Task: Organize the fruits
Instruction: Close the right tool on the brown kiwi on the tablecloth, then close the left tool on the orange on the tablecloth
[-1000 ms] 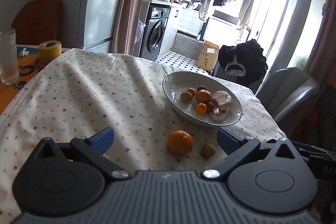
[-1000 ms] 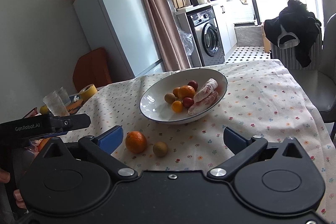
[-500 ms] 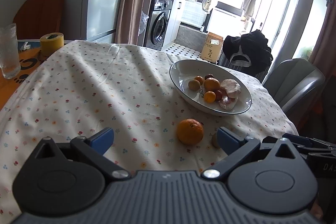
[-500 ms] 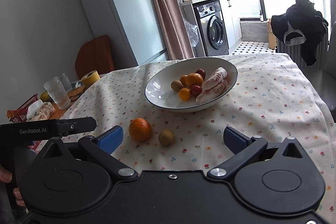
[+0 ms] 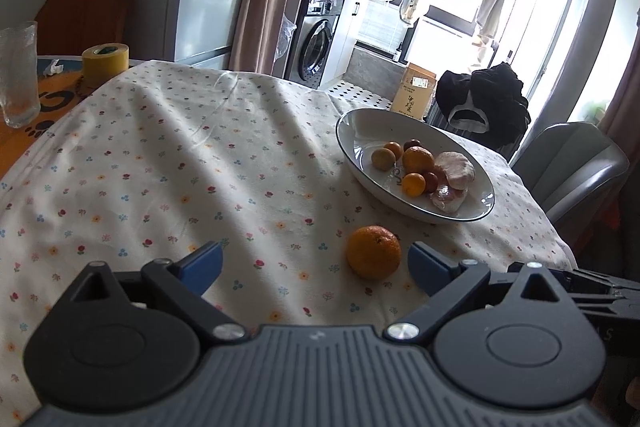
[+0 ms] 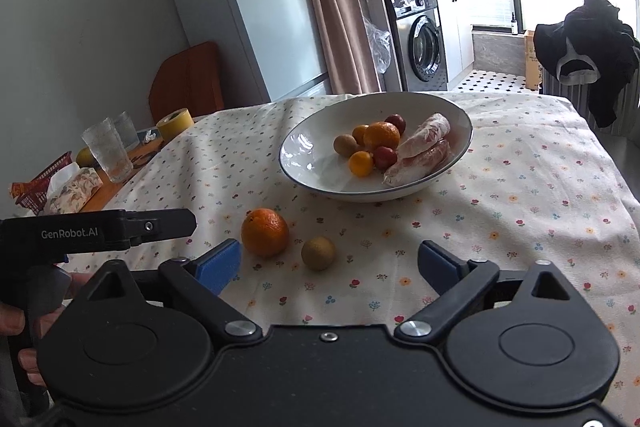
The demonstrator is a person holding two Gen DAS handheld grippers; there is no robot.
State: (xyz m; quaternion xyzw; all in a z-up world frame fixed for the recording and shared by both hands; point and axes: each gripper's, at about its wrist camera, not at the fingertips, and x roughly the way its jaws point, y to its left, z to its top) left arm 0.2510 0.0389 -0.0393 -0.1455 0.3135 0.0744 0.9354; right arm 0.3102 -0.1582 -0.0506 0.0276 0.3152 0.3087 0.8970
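A yellow tape roll (image 5: pixel 105 63) and a drinking glass (image 5: pixel 17 74) stand at the table's far left edge. A black garment (image 5: pixel 484 103) drapes behind the table, near a washing machine (image 5: pixel 319 43).

The tablecloth (image 5: pixel 168 163) is soft matt cotton-like cloth, creased, printed with small flowers. The bowl (image 6: pixel 304 163) looks like glazed ceramic, glossy with bright highlights. The loose orange (image 6: pixel 265 233) has a dimpled, slightly shiny peel; the small brown fruit (image 6: pixel 318 253) beside it is dull and smooth. The drinking glass (image 5: pixel 18 75) is textured clear glass. The tape roll (image 5: pixel 105 63) looks matt and papery. The left gripper (image 5: pixel 316 267) has matt black plastic arms, blue pads and shiny metal screws.
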